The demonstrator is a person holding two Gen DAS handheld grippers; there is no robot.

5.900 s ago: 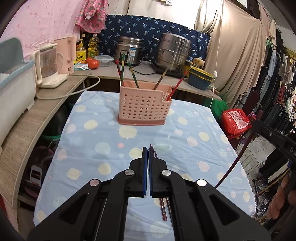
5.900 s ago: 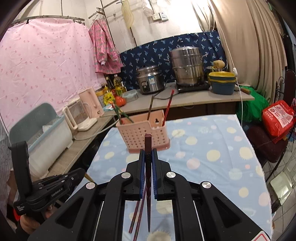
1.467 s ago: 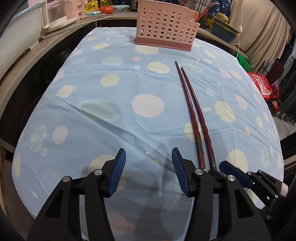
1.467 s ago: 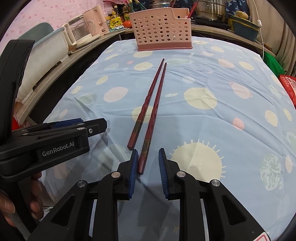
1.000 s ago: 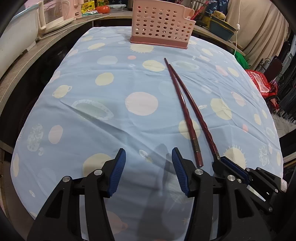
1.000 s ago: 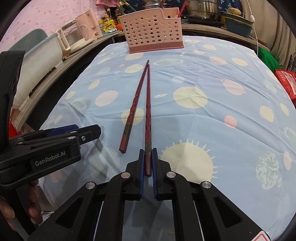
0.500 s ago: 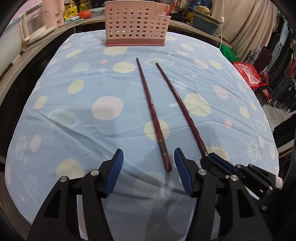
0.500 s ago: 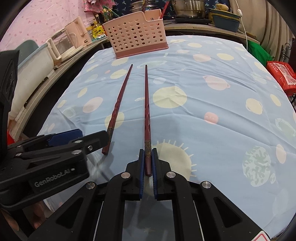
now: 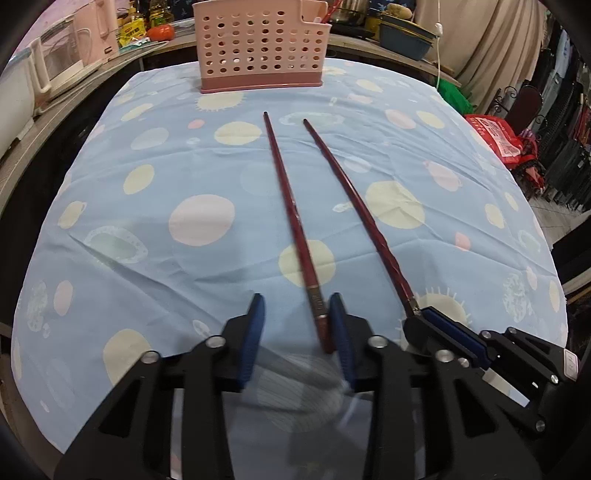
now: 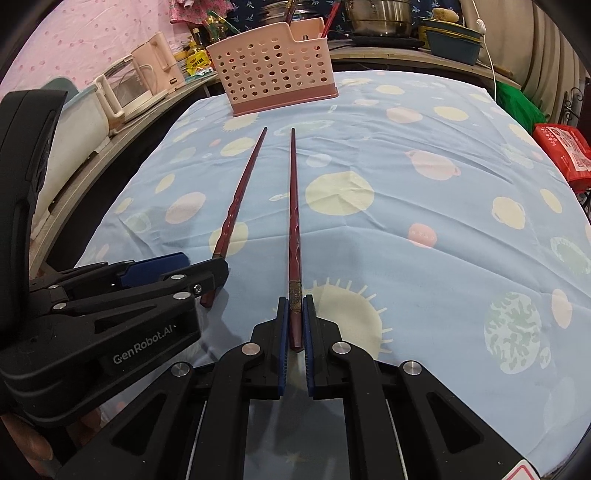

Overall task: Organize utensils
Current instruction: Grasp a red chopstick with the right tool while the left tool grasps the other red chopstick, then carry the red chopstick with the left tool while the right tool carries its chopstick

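Observation:
Two dark red chopsticks lie on the blue spotted tablecloth (image 9: 147,221), tips toward the pink holed utensil basket (image 9: 258,48) at the far edge. The loose chopstick (image 9: 291,210) has its thick end between the closing jaws of my left gripper (image 9: 295,314). It lies close to the right pad, and the left pad stands clear of it. My right gripper (image 10: 295,306) is shut on the thick end of the other chopstick (image 10: 294,206). In the right wrist view the left gripper (image 10: 199,269) sits low at the left over the loose chopstick (image 10: 236,206), with the basket (image 10: 273,62) beyond.
A counter with a kettle (image 10: 122,88), bottles and steel pots (image 10: 380,14) runs along the left and back. A red bag (image 9: 498,140) and hanging clothes stand past the table's right edge. The cloth drops off just below both grippers.
My left gripper slid right until the loose chopstick's thick end lay between its jaws, and those jaws have narrowed. The right gripper stays shut on its chopstick, whose tip swung away from the other.

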